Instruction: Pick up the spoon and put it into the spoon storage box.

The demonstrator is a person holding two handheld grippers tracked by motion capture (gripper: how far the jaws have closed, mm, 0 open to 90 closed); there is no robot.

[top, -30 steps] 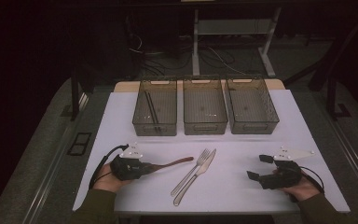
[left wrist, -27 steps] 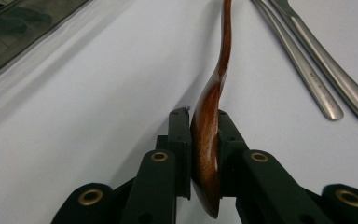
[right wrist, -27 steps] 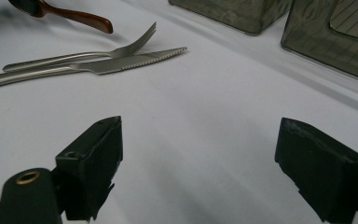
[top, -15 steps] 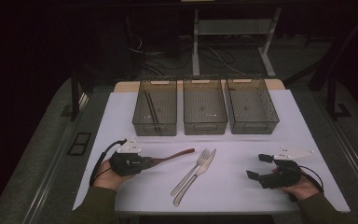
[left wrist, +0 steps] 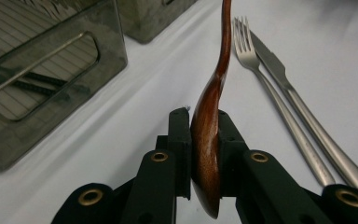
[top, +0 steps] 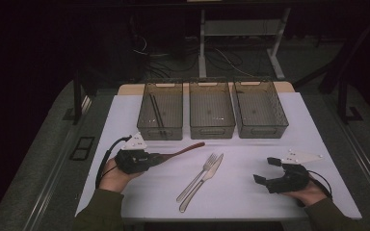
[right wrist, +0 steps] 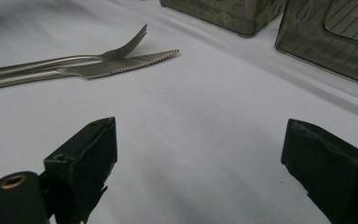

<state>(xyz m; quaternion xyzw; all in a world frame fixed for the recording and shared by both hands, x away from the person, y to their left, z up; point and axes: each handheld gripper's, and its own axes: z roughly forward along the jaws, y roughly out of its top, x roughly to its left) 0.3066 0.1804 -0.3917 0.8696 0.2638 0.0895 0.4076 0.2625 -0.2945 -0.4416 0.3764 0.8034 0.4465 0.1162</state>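
My left gripper [top: 157,157] is shut on the bowl of a brown wooden spoon [top: 185,149], held a little above the white table; its handle points right toward the bins. In the left gripper view the spoon's bowl [left wrist: 207,144] stands on edge, pressed between both pads. My right gripper [top: 265,169] rests near the table's front right, open wide with nothing between its fingers; the right gripper view shows bare cloth between its jaws [right wrist: 200,140]. A steel fork [top: 198,175] and knife [top: 208,179] lie side by side between the two grippers.
Three smoky plastic bins stand in a row at the back: the left bin [top: 144,118] holds dark chopsticks [top: 156,113], while the middle bin [top: 212,131] and right bin [top: 261,131] look bare inside. The white cloth [top: 250,149] covers the table.
My left gripper has risen slightly with the spoon, and the handle's far end has swung up toward the bins. The right gripper, fork and knife have stayed put.
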